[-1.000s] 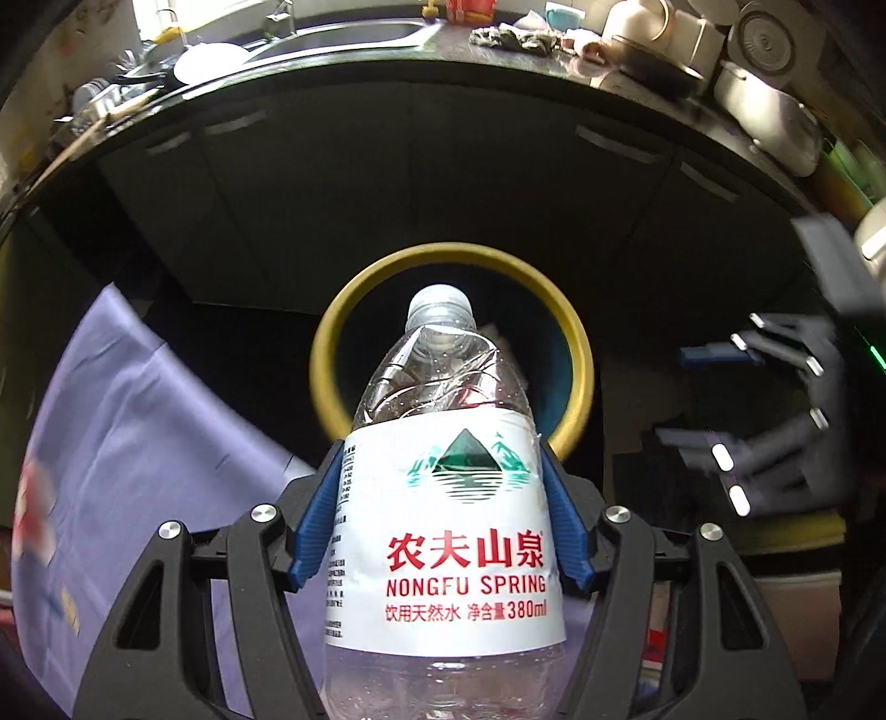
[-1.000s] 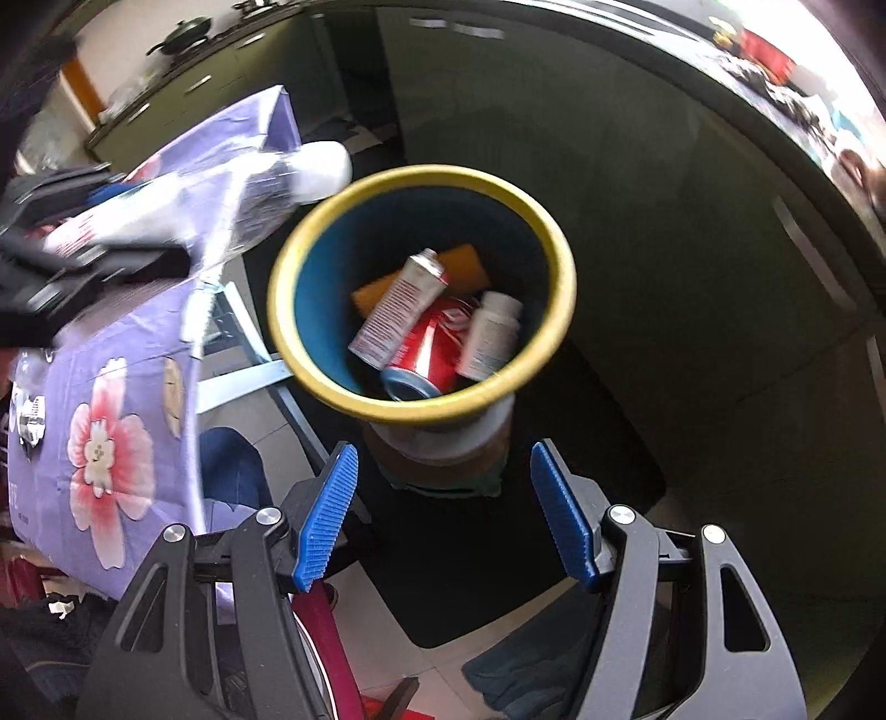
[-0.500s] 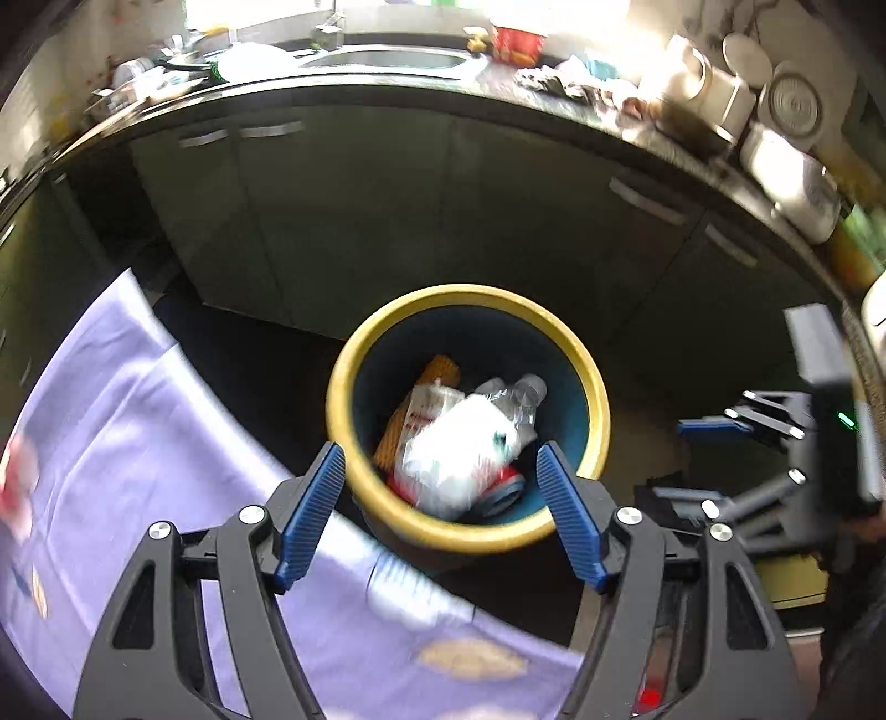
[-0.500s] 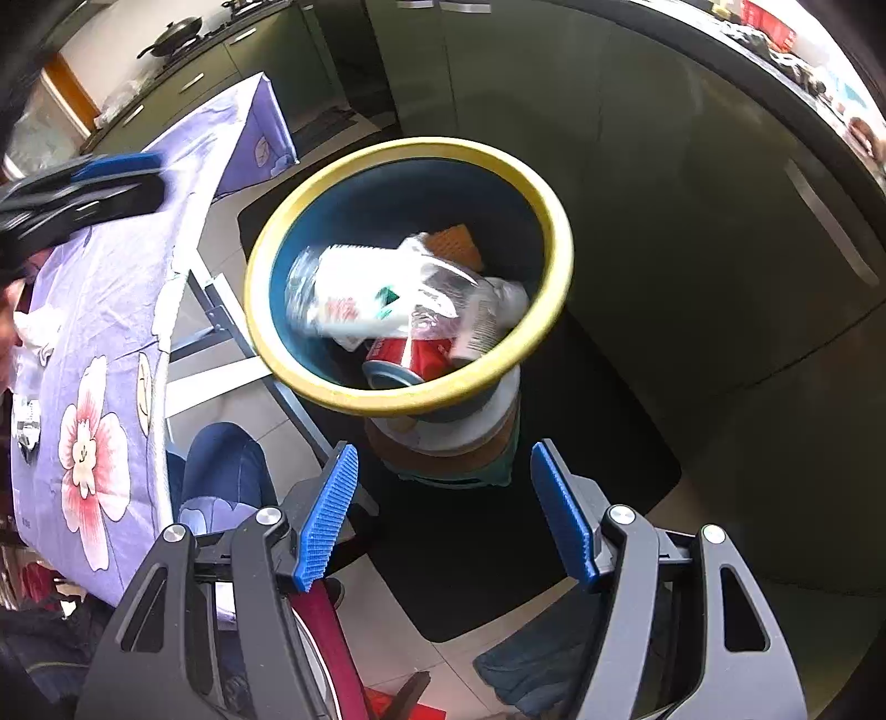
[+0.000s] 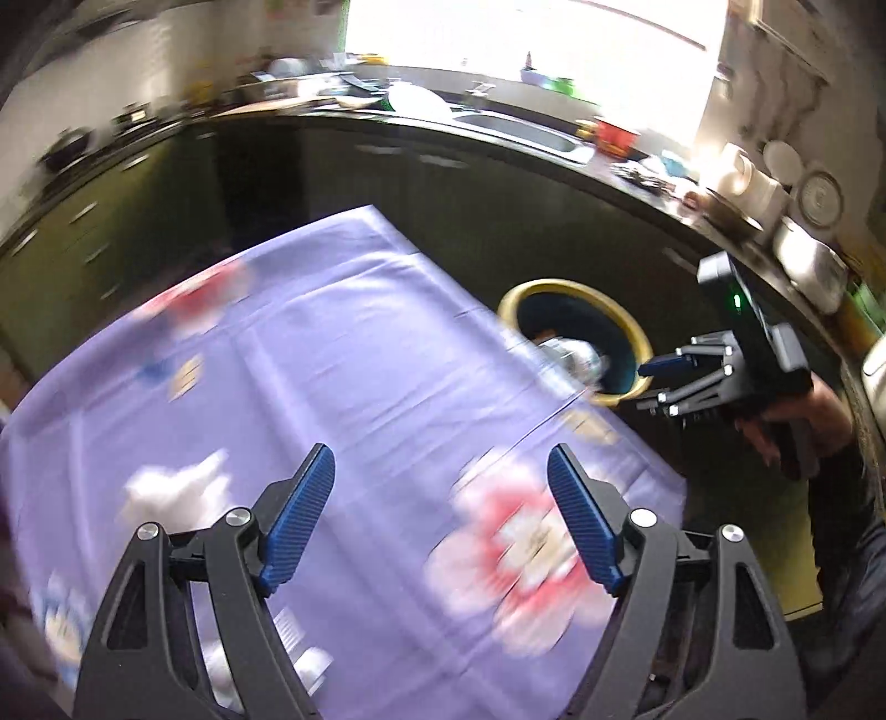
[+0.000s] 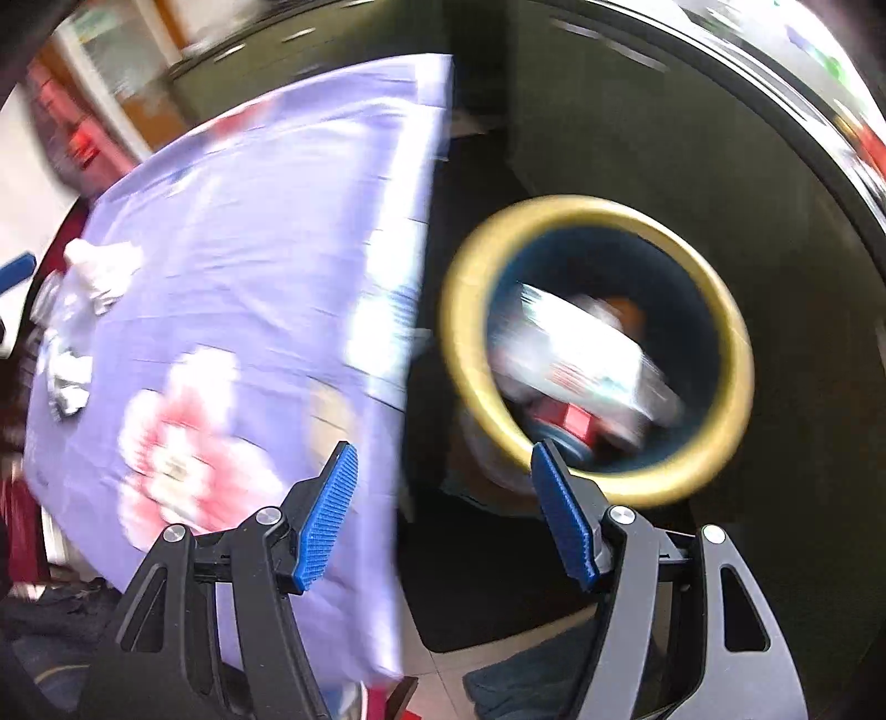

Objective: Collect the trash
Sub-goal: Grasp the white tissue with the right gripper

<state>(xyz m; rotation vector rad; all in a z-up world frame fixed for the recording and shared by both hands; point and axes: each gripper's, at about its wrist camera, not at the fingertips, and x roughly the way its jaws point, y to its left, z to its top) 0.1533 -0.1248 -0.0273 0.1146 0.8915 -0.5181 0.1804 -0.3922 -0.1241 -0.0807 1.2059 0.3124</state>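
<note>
Broadly, a purple floral tablecloth (image 5: 343, 354) covers the table, with crumpled white paper scraps (image 6: 99, 271) near its far edge. Beside it stands a yellow-rimmed dark blue bin (image 6: 736, 354) holding a clear plastic water bottle (image 6: 581, 343). Left gripper (image 5: 441, 520) and right gripper (image 6: 443, 515) both gape empty.

A purple floral tablecloth (image 5: 343, 387) spreads ahead of and beneath the left fingers, its pink flowers smeared by blur. Beyond it, far past the fingertips, a dark counter (image 5: 498, 138) curves along with a sink (image 5: 515, 130) under a bright window (image 5: 531, 44). Up and to the right of the fingers stand pale items, perhaps kitchen appliances (image 5: 775, 194). Dark cabinet fronts (image 6: 692, 138) rise above the right fingers.
</note>
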